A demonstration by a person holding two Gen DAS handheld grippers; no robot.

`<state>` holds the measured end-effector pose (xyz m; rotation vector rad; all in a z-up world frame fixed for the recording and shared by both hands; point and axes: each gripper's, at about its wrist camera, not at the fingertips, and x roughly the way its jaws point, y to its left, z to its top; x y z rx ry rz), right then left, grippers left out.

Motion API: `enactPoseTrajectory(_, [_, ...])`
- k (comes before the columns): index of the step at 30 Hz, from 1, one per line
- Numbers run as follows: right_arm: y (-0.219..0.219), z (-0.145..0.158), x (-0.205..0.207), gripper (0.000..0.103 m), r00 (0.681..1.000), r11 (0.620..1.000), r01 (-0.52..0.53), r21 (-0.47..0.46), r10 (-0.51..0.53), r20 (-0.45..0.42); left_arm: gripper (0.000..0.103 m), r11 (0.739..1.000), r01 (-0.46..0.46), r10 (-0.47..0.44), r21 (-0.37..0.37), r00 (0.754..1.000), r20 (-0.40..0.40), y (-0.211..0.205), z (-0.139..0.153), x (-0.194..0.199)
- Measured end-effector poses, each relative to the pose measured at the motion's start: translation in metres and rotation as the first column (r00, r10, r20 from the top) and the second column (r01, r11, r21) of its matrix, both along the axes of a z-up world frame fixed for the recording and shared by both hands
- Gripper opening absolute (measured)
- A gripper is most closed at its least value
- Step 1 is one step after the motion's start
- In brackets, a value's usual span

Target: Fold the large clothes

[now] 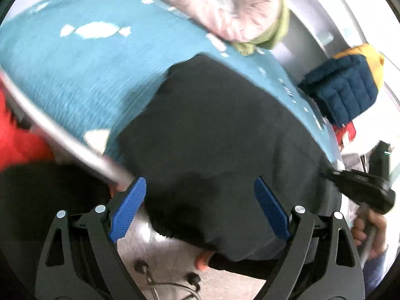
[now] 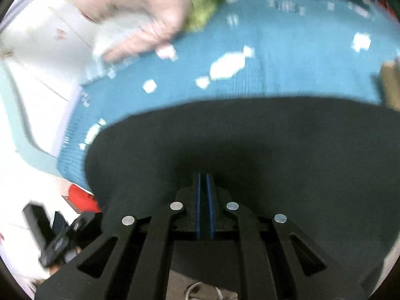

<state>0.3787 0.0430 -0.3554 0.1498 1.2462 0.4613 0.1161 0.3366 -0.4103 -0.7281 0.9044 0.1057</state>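
A large black garment [image 1: 212, 135] lies over a teal cloth with white marks [image 1: 75, 70] on the table, its near part hanging over the table edge. My left gripper [image 1: 200, 195] is open, its blue pads [image 1: 130, 207] either side of the garment's near edge. My right gripper [image 2: 205, 182] is shut on the black garment [image 2: 250, 145], blue pads pressed together with cloth around them. It also shows in the left wrist view [image 1: 360, 187] at the right, held by a hand. Both views are blurred.
A pink and green garment pile [image 1: 240, 12] lies at the far side of the teal cloth [image 2: 275, 57]. A navy and yellow quilted item [image 1: 345, 85] sits at the right. Red cloth [image 1: 17, 140] hangs at the left beyond the table's metal rim [image 1: 62, 137].
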Motion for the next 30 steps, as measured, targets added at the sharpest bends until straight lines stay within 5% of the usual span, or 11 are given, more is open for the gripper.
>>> enactPoseTrajectory(4, [-0.008, -0.044, 0.009, 0.0, 1.0, 0.996, 0.004, -0.09, -0.003, 0.013, 0.09, 0.997, 0.045, -0.045, -0.062, 0.999, -0.012, -0.011, -0.021, 0.007])
enactPoseTrajectory(10, [-0.002, -0.058, 0.025, 0.0, 0.999, 0.988, 0.018, -0.152, -0.013, 0.034, 0.094, 0.983, 0.024, -0.04, -0.184, 0.996, -0.084, -0.005, -0.06, 0.029])
enactPoseTrajectory(12, [0.002, -0.056, 0.026, 0.0, 0.999, 0.987, 0.019, -0.157, -0.013, 0.038, 0.097, 0.989, 0.029, -0.044, -0.148, 0.994, -0.098, -0.006, -0.064, 0.036])
enactPoseTrajectory(14, [-0.005, -0.048, 0.017, 0.0, 0.999, 0.992, 0.035, -0.123, -0.031, 0.033, 0.098, 0.995, 0.043, -0.053, -0.093, 0.992, -0.114, -0.007, -0.068, 0.04])
enactPoseTrajectory(19, [-0.015, -0.007, -0.022, 0.006, 0.998, 0.998, 0.057, 0.039, -0.058, 0.039, 0.099, 0.983, -0.001, -0.027, -0.183, 0.988, -0.149, 0.004, -0.087, 0.042])
enactPoseTrajectory(22, [-0.017, -0.003, -0.056, 0.006, 0.999, 0.995, 0.036, 0.09, -0.033, -0.033, 0.099, 0.976, -0.007, -0.024, -0.217, 0.989, -0.143, 0.009, -0.092, 0.043])
enactPoseTrajectory(25, [-0.013, -0.039, -0.076, 0.0, 0.993, 0.999, 0.029, 0.017, -0.027, -0.117, 0.099, 0.966, -0.016, -0.023, -0.257, 0.989, -0.146, 0.01, -0.098, 0.043])
enactPoseTrajectory(28, [-0.021, -0.09, -0.066, 0.0, 0.988, 0.996, 0.082, 0.036, -0.077, -0.137, 0.099, 0.977, 0.02, -0.054, -0.212, 0.986, -0.158, 0.008, -0.095, 0.047])
enactPoseTrajectory(30, [-0.018, -0.097, -0.059, 0.0, 0.985, 0.994, 0.099, 0.04, -0.092, -0.148, 0.099, 0.981, 0.033, -0.063, -0.191, 0.986, -0.153, -0.001, -0.093, 0.048])
